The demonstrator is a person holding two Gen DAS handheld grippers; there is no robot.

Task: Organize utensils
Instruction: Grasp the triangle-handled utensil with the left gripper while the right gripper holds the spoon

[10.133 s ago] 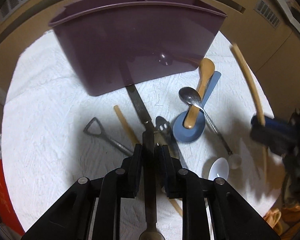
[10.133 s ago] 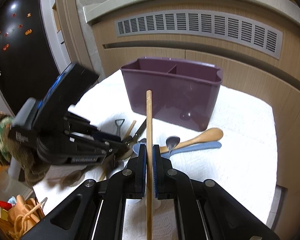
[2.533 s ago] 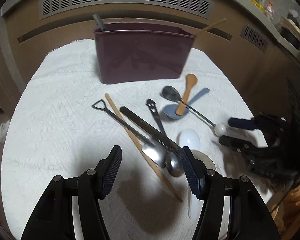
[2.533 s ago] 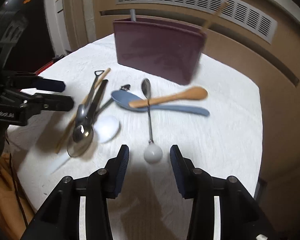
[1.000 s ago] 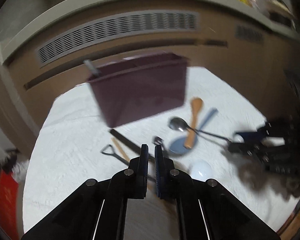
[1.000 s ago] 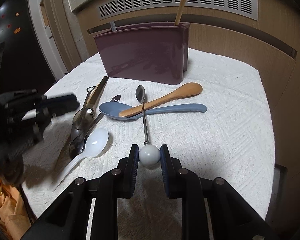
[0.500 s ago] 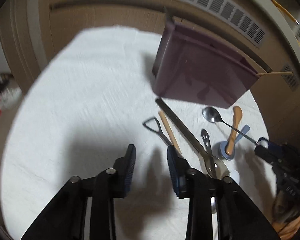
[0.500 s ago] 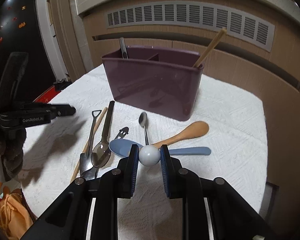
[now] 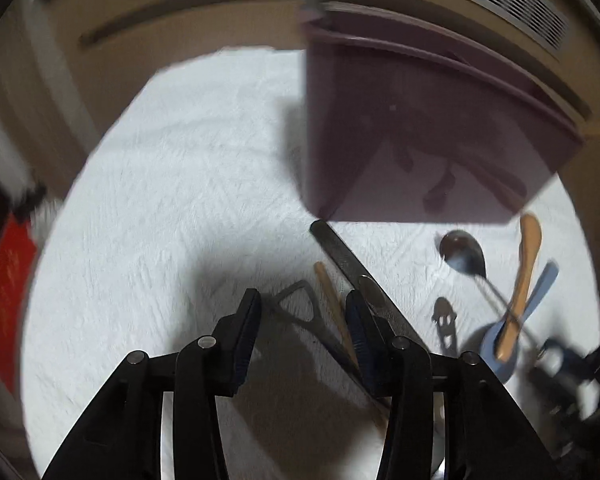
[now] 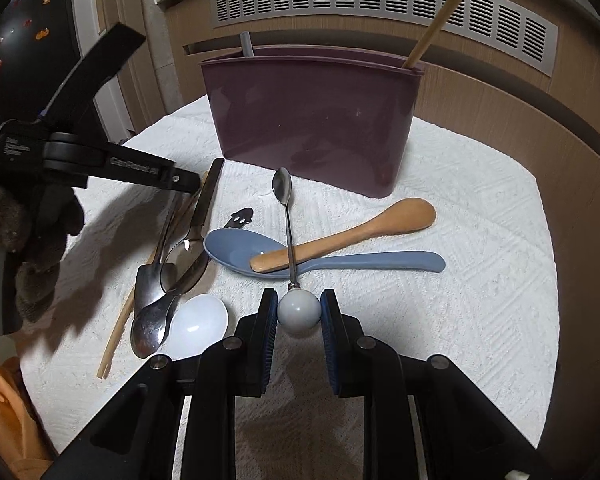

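A purple two-part utensil holder (image 10: pixel 312 120) stands at the back of the white cloth, with a chopstick (image 10: pixel 436 24) and a metal handle (image 10: pixel 246 44) sticking out of it. It also shows in the left wrist view (image 9: pixel 412 140). My right gripper (image 10: pixel 299 312) is shut on the white ball end (image 10: pixel 299 313) of a thin metal spoon (image 10: pixel 286 216) that points toward the holder. My left gripper (image 9: pixel 304 316) is open and low over the triangular handle of a metal shovel-shaped spoon (image 9: pixel 300 304) and a chopstick (image 9: pixel 332 300).
On the cloth lie a wooden spoon (image 10: pixel 352 236) across a blue spoon (image 10: pixel 332 262), a white plastic spoon (image 10: pixel 198 324), two metal spoons (image 10: pixel 168 276), a flat-handled utensil (image 9: pixel 356 268) and a small black-ended utensil (image 10: pixel 240 216). The table edge curves close at right and front.
My left gripper has opened wider and dropped closer to the shovel-spoon handle and chopstick. My right gripper still grips the ball-ended spoon, and the holder looks nearer.
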